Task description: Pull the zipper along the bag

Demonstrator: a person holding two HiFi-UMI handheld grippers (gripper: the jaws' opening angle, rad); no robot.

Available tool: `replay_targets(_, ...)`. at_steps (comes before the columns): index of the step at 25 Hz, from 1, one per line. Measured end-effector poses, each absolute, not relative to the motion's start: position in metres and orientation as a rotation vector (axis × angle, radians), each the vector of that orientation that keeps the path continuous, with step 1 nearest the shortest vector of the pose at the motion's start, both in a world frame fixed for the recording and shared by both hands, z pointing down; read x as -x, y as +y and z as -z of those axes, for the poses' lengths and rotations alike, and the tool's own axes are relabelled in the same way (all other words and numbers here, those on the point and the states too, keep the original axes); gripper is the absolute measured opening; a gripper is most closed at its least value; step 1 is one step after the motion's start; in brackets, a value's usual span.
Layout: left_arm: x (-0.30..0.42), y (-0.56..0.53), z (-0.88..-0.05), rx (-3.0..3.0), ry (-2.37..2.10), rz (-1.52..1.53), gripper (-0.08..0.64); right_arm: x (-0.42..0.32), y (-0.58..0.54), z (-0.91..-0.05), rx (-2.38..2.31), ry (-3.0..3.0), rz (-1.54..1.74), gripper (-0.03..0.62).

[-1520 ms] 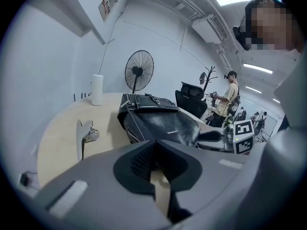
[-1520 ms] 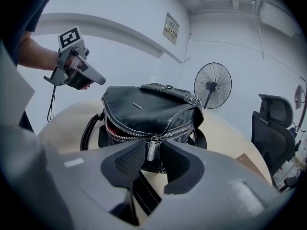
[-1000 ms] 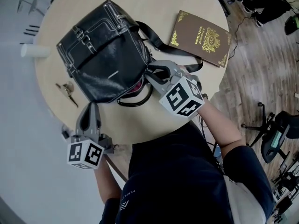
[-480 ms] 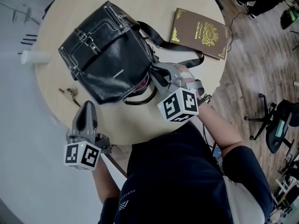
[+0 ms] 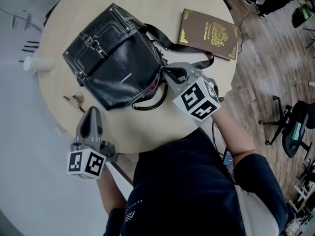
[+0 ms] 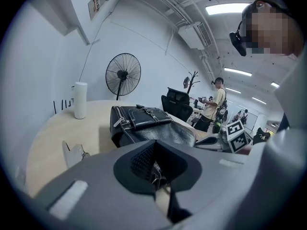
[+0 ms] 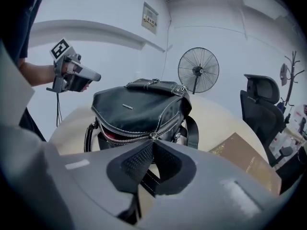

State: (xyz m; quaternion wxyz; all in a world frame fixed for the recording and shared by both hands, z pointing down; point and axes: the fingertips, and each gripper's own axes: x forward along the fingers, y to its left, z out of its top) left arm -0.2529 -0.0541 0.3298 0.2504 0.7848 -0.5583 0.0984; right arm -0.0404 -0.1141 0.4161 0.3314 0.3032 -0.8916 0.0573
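Closing just now, the right claw [image 7: 152,143] clenches on the zipper pull [image 7: 152,136] of the half-open bag [image 5: 113,58], ready to drag; the left claw [image 5: 93,112] hangs clenched, empty.

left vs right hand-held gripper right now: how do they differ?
Place: the right hand-held gripper sits at the bag's zipper end. The left hand-held gripper hangs apart from the bag, over the table's near edge.
Grip: the right one's jaws have just been closing and seem pinched on the zipper pull. The left one's are shut on nothing.
Shared: both have jaws together and point toward the bag.
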Motion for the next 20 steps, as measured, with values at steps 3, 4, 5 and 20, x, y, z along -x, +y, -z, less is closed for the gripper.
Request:
replay_targets(3,0.248,-0.057,-0.327,-2.159,-1.491,-0.297,0.018,0.04,-0.114,-0.415,-0.78,-2.316,-0.146,0.009)
replay_targets(4,0.246,-0.059,-0.326,-2.17,-1.479,-0.305,0.018,0.041,-0.114,-0.415,-0.773,-2.312,-0.143,0.009)
replay_targets(5,0.243,-0.06,-0.326,-2.181,-1.467,-0.31,0.018,0.041,-0.113,-0.415,-0.766,-2.308,-0.144,0.009)
replay_targets(20,0.234,-0.075,-0.351,-2.208,-1.349,-0.378,0.052,0.04,-0.105,-0.405,-0.745,-2.277,-0.168,0.005)
